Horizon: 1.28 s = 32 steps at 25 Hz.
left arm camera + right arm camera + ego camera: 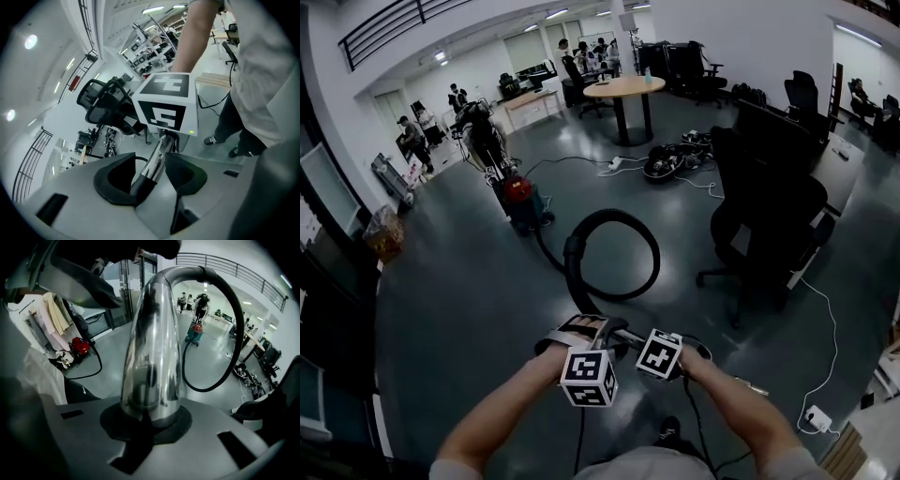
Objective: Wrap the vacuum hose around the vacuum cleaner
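Note:
The vacuum cleaner [517, 197], red on top and blue below, stands on the grey floor well ahead of me; it also shows small in the right gripper view as the vacuum cleaner [194, 331]. Its black hose [619, 253] runs from it, loops on the floor and comes back to my hands. The hose ends in a chrome tube [152, 348]. My right gripper [147, 416] is shut on that tube. My left gripper [151, 173] is shut on the same chrome tube [154, 161] at its black cuff. In the head view both grippers, left [581, 330] and right [694, 352], sit close together near my body.
A black office chair [769, 216] stands to the right of the hose loop. A round table [623, 89] and a pile of cables [675, 159] lie farther back. A white power strip [816, 417] lies at the lower right. Several people stand at the far end.

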### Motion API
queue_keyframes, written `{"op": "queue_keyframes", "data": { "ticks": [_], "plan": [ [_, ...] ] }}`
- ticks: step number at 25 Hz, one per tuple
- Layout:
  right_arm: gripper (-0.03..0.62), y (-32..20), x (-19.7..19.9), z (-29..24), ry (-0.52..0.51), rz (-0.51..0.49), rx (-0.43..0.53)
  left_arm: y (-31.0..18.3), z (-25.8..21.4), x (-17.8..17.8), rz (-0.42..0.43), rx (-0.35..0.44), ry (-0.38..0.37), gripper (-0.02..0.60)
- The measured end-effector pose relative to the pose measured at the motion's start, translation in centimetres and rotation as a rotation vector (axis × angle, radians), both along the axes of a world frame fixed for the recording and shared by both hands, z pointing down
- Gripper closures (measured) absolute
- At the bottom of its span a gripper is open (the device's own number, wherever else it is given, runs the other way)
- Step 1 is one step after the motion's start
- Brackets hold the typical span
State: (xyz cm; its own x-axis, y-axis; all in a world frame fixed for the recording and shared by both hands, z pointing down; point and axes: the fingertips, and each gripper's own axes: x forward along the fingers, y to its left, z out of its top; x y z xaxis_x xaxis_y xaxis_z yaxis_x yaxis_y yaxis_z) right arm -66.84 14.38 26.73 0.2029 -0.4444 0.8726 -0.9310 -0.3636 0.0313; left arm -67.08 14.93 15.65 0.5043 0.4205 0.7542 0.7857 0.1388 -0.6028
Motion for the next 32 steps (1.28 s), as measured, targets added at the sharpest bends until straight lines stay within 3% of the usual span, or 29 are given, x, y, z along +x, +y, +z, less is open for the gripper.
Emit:
{"op": "queue_keyframes", "data": {
  "ticks": [3,7,13,19,25,28,32],
  "plan": [
    [0.551,1.6,0.9,0.3,-0.031,-0.061,-0.037,1.6,1.6,1.4,0.008,0.073,-0.055,0.382],
    [0.551,2.7,2.3,-0.1,0.000,-0.149,-0.087,2.6,2.8,2.6,-0.024,0.091,-0.151,0.382],
    [0.550,3.5,3.1,0.1,-0.027,-0.235,-0.145,2.2,5.6,4.3,-0.054,0.184,-0.196,0.383],
    [0.549,4.2,4.5,2.2,-0.102,-0.250,-0.234,1.9,8.8,6.2,-0.031,0.171,-0.289,0.385],
    [0.549,4.4,6.3,4.3,-0.185,-0.256,-0.351,1.3,12.3,8.1,0.046,0.119,-0.451,0.405],
    [0.550,3.7,8.5,5.4,-0.192,-0.273,-0.396,0.6,13.7,9.7,0.073,0.041,-0.557,0.413],
    [0.551,1.8,10.7,6.1,-0.225,-0.253,-0.395,-1.2,14.3,12.1,0.112,0.014,-0.578,0.416]
  ]
}}
